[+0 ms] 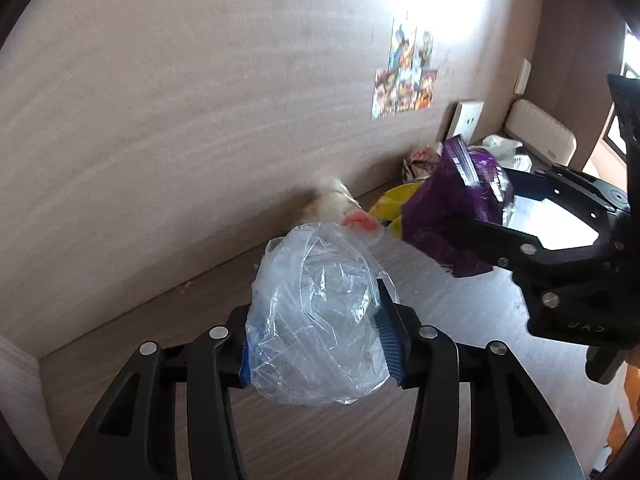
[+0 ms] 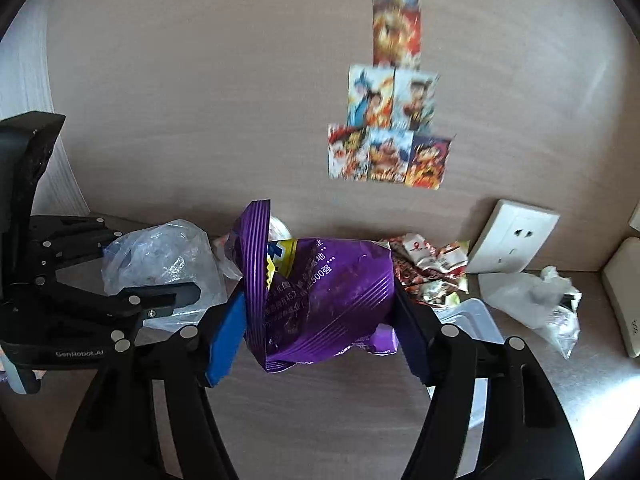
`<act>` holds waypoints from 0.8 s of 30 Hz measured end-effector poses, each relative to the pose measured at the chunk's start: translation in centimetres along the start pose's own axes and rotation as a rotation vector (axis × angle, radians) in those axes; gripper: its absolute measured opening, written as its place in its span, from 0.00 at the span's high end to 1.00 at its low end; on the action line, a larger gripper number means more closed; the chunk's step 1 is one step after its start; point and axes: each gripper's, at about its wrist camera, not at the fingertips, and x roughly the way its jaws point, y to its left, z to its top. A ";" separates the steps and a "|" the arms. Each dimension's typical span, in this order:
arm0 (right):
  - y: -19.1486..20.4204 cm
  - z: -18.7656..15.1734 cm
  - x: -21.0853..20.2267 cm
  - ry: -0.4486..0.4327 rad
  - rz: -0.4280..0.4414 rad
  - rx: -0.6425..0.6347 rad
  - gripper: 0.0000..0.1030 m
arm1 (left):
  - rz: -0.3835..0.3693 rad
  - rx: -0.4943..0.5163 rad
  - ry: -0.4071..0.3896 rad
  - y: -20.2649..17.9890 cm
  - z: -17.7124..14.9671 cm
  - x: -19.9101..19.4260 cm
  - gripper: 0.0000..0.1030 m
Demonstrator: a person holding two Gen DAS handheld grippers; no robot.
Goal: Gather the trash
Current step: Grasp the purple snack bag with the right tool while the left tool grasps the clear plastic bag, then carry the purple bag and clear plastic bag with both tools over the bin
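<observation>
My left gripper is shut on a crumpled clear plastic bag and holds it above the wooden table; the bag also shows in the right wrist view, with the left gripper at the left. My right gripper is shut on a purple snack bag, held above the table; in the left wrist view the purple bag and the right gripper are at the right.
Along the wall lie crumpled red-and-white wrappers, a clear plastic tray, a clear bag with white tissue, a yellow wrapper and a white-and-orange packet. A wall socket and picture stickers are on the wall.
</observation>
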 end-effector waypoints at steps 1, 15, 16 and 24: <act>-0.3 0.0 -0.9 -0.006 -0.001 0.002 0.34 | 0.003 -0.004 -0.008 -0.1 0.1 -0.6 0.54; -1.5 -2.5 -16.7 -0.122 -0.097 0.085 0.35 | -0.063 0.118 -0.117 -8.3 2.7 -8.2 0.54; -1.6 -2.8 -17.9 -0.129 -0.109 0.095 0.35 | -0.078 0.131 -0.121 -9.2 2.7 -8.5 0.54; -4.7 -8.4 -27.5 -0.146 -0.273 0.201 0.35 | -0.245 0.294 -0.118 -20.7 2.0 -9.5 0.54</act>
